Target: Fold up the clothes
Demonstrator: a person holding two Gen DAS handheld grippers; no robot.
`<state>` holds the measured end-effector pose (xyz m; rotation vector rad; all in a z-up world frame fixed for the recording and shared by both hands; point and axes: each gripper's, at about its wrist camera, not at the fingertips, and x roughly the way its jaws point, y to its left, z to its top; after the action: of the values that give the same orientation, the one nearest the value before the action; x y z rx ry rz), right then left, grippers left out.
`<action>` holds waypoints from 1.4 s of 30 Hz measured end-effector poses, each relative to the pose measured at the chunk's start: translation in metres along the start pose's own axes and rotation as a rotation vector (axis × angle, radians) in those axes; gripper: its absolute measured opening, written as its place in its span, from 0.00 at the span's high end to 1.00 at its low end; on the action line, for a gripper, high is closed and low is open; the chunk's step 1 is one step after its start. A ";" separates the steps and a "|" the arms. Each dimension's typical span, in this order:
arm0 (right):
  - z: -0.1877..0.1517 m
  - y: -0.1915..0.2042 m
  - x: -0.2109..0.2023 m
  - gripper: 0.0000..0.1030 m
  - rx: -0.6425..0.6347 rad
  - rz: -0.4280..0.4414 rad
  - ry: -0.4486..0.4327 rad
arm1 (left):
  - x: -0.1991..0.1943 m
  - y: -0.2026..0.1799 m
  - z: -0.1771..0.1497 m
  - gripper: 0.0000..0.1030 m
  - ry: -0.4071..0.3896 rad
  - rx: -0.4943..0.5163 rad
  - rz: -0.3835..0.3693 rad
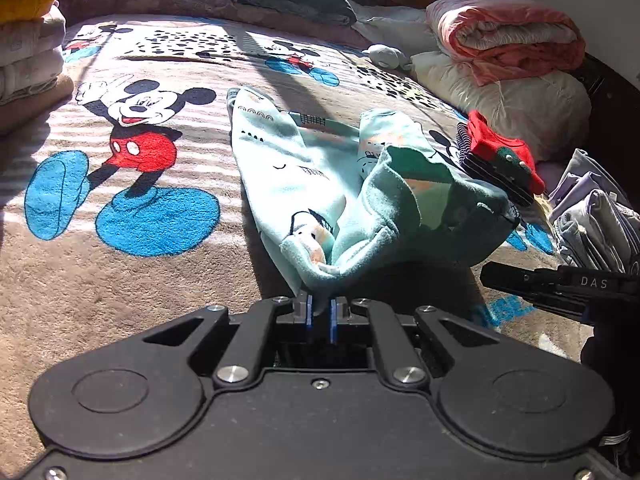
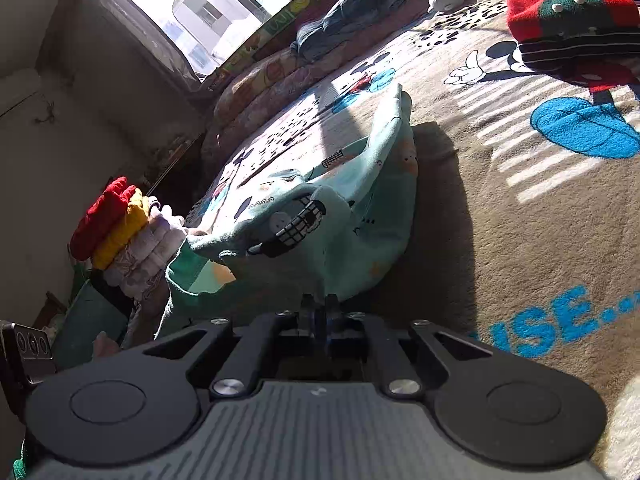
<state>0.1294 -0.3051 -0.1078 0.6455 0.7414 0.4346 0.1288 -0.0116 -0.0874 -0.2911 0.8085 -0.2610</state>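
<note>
A mint-green printed garment (image 1: pixel 296 176) lies stretched along the cartoon-mouse blanket (image 1: pixel 120 272), its near end lifted and bunched. My left gripper (image 1: pixel 320 312) is shut on that near edge, cloth pinched between the blue pads. In the right wrist view the same garment (image 2: pixel 340 208) hangs folded toward me, darker inner side showing at the left. My right gripper (image 2: pixel 320 308) is shut on another edge of it. The right gripper's body (image 1: pixel 560 284) shows at the right of the left wrist view.
A folded red-and-green top on a striped pile (image 1: pixel 500 156) sits to the right, grey folded clothes (image 1: pixel 592 216) nearer. Rolled quilts and pillows (image 1: pixel 504 40) line the far side. A stack of folded clothes (image 2: pixel 120 232) stands at the left. A window (image 2: pixel 208 8) lights the bed.
</note>
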 end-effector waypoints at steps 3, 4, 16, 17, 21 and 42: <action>-0.022 -0.007 -0.013 0.84 0.051 0.001 0.046 | -0.012 0.011 -0.026 0.89 0.046 -0.131 -0.029; -0.029 -0.010 -0.019 0.81 0.066 0.003 0.056 | -0.016 0.014 -0.034 0.77 0.062 -0.175 -0.039; -0.042 -0.028 -0.055 0.44 0.409 0.159 0.002 | -0.044 0.037 -0.067 0.40 0.043 -0.640 -0.183; -0.034 -0.025 -0.051 0.41 0.416 0.166 -0.013 | -0.042 0.038 -0.062 0.40 0.031 -0.675 -0.188; -0.002 -0.021 -0.033 0.32 0.467 0.152 -0.061 | -0.029 0.046 -0.044 0.39 -0.012 -0.828 -0.218; 0.011 -0.040 0.019 0.79 0.497 -0.012 -0.001 | 0.019 0.062 -0.035 0.80 0.026 -0.990 -0.154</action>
<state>0.1557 -0.3275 -0.1376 1.1048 0.8591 0.2364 0.1225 0.0341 -0.1446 -1.2833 0.8959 0.0147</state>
